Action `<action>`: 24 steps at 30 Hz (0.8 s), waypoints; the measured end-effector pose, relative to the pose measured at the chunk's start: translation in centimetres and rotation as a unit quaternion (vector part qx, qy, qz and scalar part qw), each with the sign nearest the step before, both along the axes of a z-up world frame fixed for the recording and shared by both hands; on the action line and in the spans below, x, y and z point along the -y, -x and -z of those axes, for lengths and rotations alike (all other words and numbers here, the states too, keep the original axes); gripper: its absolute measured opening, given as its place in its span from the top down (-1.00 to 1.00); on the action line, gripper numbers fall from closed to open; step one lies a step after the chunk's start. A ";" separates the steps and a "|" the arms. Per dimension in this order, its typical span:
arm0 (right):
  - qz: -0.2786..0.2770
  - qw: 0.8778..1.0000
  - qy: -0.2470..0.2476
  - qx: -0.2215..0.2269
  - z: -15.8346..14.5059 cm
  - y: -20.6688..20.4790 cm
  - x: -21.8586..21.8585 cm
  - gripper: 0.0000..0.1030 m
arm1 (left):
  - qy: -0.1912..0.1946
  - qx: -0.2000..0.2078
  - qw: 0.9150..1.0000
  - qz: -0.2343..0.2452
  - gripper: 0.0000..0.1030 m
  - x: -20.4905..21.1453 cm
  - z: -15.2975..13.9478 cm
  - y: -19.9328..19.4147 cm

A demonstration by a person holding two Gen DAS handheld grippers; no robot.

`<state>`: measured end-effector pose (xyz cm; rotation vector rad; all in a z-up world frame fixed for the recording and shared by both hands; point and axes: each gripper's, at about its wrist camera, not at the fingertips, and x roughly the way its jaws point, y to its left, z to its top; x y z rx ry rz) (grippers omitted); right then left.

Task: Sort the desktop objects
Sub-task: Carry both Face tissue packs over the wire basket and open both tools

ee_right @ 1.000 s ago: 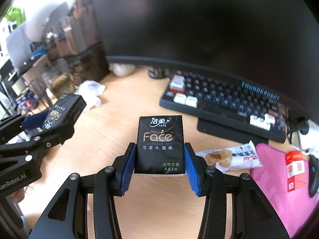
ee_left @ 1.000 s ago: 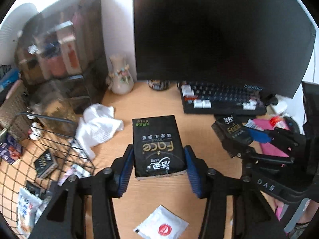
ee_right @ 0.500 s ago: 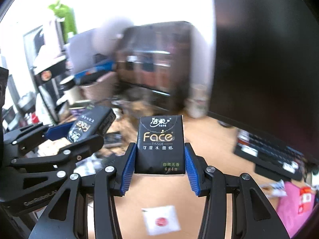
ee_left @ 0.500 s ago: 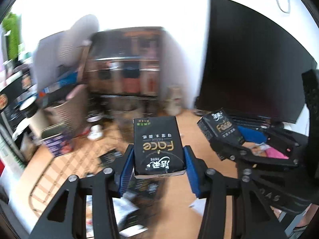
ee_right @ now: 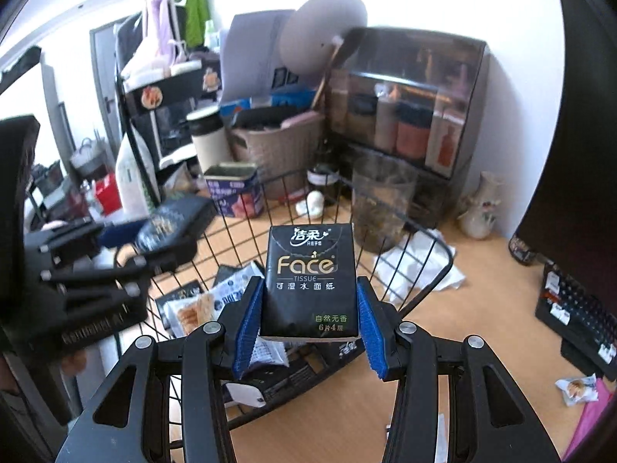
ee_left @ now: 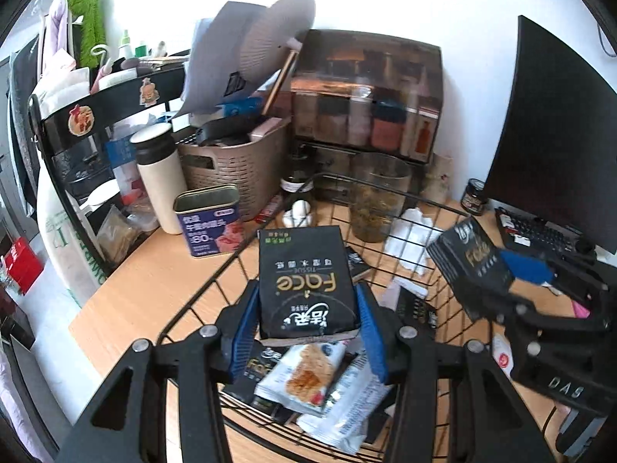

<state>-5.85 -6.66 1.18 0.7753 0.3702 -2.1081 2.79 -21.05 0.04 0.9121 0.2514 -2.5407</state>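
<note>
Now both grippers are out over the black wire basket (ee_left: 435, 208), each one clamped on a black tissue pack. Seen from the left wrist, the left gripper (ee_left: 306, 324) squeezes its tissue pack (ee_left: 306, 281) between blue pads, the gold "Face" lettering upside down to the camera, and the pack hangs above the things already lying in the basket: snack packets (ee_left: 308, 374) in white and blue wrappers and more dark packs beneath them. To the right in that same view, the right gripper (ee_left: 513, 274) shows from the side, blurred, with its own pack held tilted over the basket's right rim. From the right wrist, the right gripper (ee_right: 308, 316) grips the second tissue pack (ee_right: 310, 281) upright, lettering the right way up, above the near part of the basket (ee_right: 443, 266), with the left gripper (ee_right: 154, 239) blurred at the left edge. Behind the basket stand a blue tin (ee_left: 208, 223), a cream flask (ee_left: 158, 177), a woven brown bin (ee_left: 235, 158) and a glass jar (ee_left: 376, 196). Crumpled white tissue (ee_right: 420, 266) lies on the wooden desk (ee_right: 482, 308) just outside the wires, a small vase (ee_right: 480, 208) stands near the wall, and a keyboard (ee_right: 578, 308) sits under the dark monitor (ee_left: 547, 131) at the right.
</note>
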 end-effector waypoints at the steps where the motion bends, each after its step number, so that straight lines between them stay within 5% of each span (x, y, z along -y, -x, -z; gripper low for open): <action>1: -0.002 1.000 -0.002 0.002 0.2 0.0 0.1 0.10 | -0.002 0.002 1.000 0.000 -0.05 0.1 0.2 0.1; 8: -0.005 1.000 0.004 -0.003 0.0 0.1 -0.2 0.09 | -0.023 -0.008 1.000 -0.011 -0.07 0.4 0.4 0.1; 12: 0.018 0.999 0.013 -0.028 -0.5 0.0 -0.7 -0.22 | -0.038 -0.032 0.998 -0.023 -0.42 0.9 -0.3 -0.4; 24: 0.012 1.000 0.023 -0.012 -1.1 0.2 -1.2 -0.22 | -0.035 -0.025 0.999 -0.005 -0.42 -0.1 -0.6 -0.1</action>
